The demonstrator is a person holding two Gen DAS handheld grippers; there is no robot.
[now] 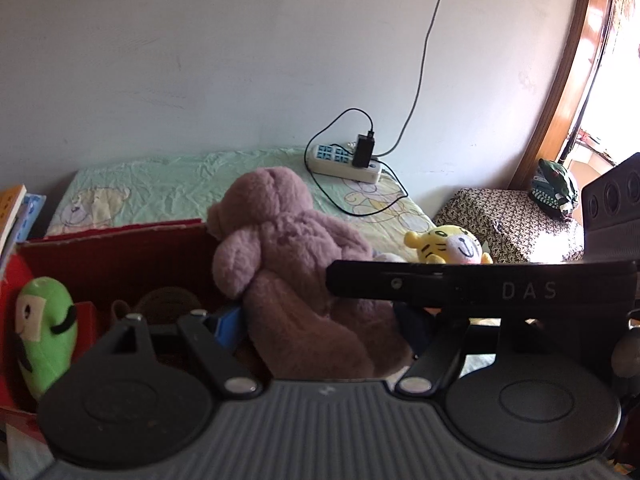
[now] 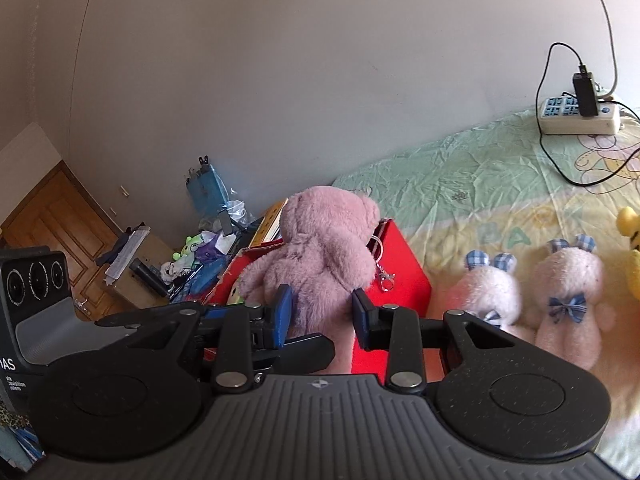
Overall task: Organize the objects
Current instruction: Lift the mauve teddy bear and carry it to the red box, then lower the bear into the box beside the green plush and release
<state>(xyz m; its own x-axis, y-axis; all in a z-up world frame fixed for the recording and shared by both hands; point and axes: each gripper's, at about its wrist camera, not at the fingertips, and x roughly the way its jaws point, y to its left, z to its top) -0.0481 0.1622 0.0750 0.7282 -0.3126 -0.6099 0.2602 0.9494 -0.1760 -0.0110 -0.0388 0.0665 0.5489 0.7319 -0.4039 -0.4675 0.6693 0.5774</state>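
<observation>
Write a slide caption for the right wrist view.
Both grippers clamp a pink teddy bear above a red box, two small plush mice waiting on the bed.

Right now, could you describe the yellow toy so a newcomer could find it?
On the bed's green sheet, right of the big pink teddy, lies a small plush tiger. It alone is yellow, with black stripes and a white smiling muzzle.

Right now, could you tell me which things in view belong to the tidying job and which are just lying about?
Part of the job: mauve plush bear, red box, green plush, yellow tiger plush, left pink mouse, right pink mouse.

Just lying about: power strip, books, patterned stool.
</observation>
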